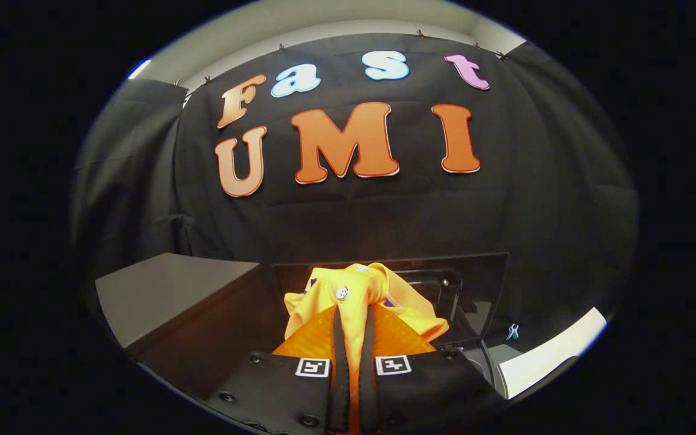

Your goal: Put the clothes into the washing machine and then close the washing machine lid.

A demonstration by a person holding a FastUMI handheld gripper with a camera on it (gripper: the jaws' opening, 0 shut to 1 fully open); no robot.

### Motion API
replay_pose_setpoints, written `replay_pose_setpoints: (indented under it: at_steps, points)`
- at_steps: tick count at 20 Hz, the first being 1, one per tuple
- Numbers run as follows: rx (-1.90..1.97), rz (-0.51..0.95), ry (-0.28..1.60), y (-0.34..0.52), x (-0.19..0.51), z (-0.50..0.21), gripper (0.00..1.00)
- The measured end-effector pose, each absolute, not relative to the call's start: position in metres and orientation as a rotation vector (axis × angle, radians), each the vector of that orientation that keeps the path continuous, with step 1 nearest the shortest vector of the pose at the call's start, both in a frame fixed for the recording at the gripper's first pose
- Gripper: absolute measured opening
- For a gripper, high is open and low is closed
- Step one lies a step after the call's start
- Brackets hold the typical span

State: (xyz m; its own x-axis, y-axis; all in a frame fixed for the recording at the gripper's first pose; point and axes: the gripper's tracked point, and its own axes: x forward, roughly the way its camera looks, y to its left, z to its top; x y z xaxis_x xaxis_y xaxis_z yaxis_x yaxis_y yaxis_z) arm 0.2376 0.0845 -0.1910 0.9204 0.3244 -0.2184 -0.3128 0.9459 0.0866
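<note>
A yellow garment (360, 296) with a white button and a bit of purple trim hangs bunched between my two fingers. My gripper (353, 317) is shut on it, the cloth pinched in the narrow gap and spilling over both fingertips. Just beyond the garment stands the washing machine's raised dark lid (475, 284), upright, with a black hinge block behind the cloth. The white top of the machine (541, 356) shows to the right of the fingers, lower down. The drum opening is hidden by the garment and the gripper body.
A grey-topped cabinet (167, 296) with a dark side stands to the left of the machine. The booth's black cloth wall (565, 199) closes off the back and both sides. A small pale blue clip (512, 331) hangs near the machine's right rear.
</note>
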Motion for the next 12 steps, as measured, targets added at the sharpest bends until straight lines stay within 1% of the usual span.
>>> replay_pose_setpoints:
  at_steps: [3, 7, 12]
  points:
    - [0.048, 0.334, 0.294, 0.080, 0.246, -0.241, 0.14]
    - [0.056, 0.293, 0.471, 0.064, 0.250, -0.331, 0.14]
    - [0.142, 0.240, 0.589, 0.048, 0.254, -0.381, 0.14]
